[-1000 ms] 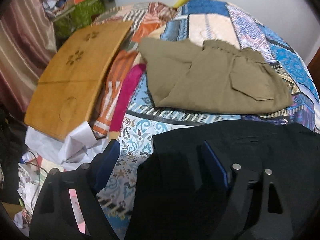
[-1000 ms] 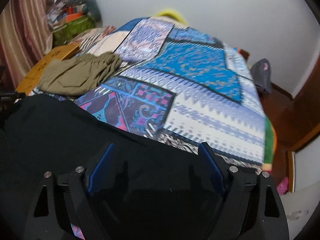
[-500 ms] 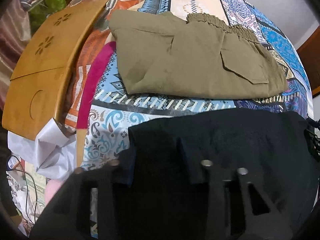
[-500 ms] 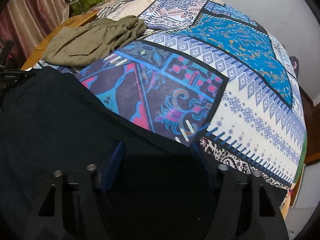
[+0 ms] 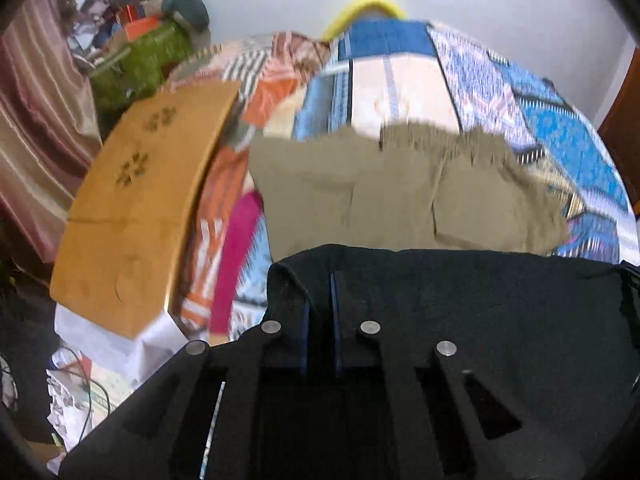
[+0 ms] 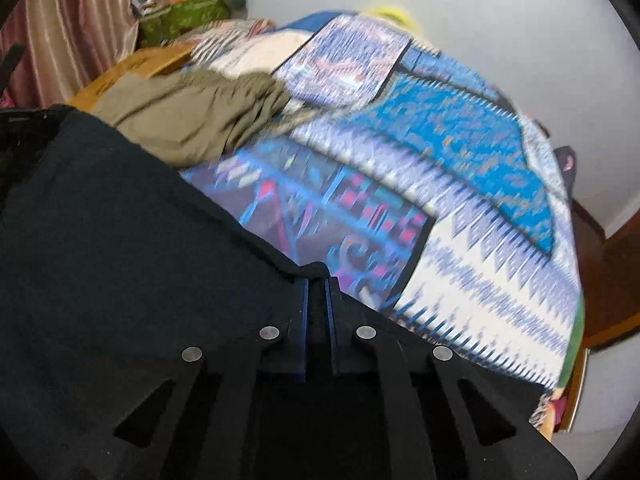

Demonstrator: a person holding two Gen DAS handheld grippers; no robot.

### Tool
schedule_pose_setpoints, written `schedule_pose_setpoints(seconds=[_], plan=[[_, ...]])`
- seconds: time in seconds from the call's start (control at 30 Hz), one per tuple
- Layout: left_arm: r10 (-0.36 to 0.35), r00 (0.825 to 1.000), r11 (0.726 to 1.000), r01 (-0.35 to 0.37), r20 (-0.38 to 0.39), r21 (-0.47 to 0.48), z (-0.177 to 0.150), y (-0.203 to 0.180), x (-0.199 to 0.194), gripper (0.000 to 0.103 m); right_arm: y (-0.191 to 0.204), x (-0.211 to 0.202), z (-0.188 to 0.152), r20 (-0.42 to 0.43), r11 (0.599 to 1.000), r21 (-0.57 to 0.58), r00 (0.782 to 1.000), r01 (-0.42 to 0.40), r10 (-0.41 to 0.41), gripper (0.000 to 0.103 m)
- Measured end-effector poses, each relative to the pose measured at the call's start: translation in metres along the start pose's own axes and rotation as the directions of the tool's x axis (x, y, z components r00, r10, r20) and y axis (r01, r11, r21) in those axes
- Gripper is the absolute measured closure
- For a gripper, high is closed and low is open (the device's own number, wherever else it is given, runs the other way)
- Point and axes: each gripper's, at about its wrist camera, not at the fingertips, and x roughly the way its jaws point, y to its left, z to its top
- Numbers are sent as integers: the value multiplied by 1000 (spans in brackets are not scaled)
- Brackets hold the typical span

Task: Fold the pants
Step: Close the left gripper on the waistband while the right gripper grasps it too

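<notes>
A home bedroom: a bed under a colourful patchwork-print bedspread [image 6: 460, 152], striped pink curtains [image 5: 36, 128], cluttered belongings piled in the corner [image 5: 140, 36].

The black pants [image 5: 460, 296] are dark and soft. They are spread wide across the near edge of the bed, with their top edge pulled up. The green-brown pants [image 5: 400, 196] lie folded flat just behind them.

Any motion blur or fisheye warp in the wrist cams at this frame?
Left wrist: olive pants and bedspread smeared by motion, left gripper and black pants sharp. Right wrist: bedspread pattern streaked, right gripper crisp. Both: strong barrel warp, dark vignette corners, soft even light, no glare.
</notes>
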Motion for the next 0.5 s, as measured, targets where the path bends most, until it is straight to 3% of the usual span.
schedule_pose_setpoints(seconds=[0.2,0.5], plan=[[1,996,1000,-3,85,17,15,-5,-32,95,-2,-35,14,80,999,33,997,9,-11,97],[-50,977,998,42,208,42,-23,0,-116,95,19,-111,-11,156,999,47,988,-9,2,97]])
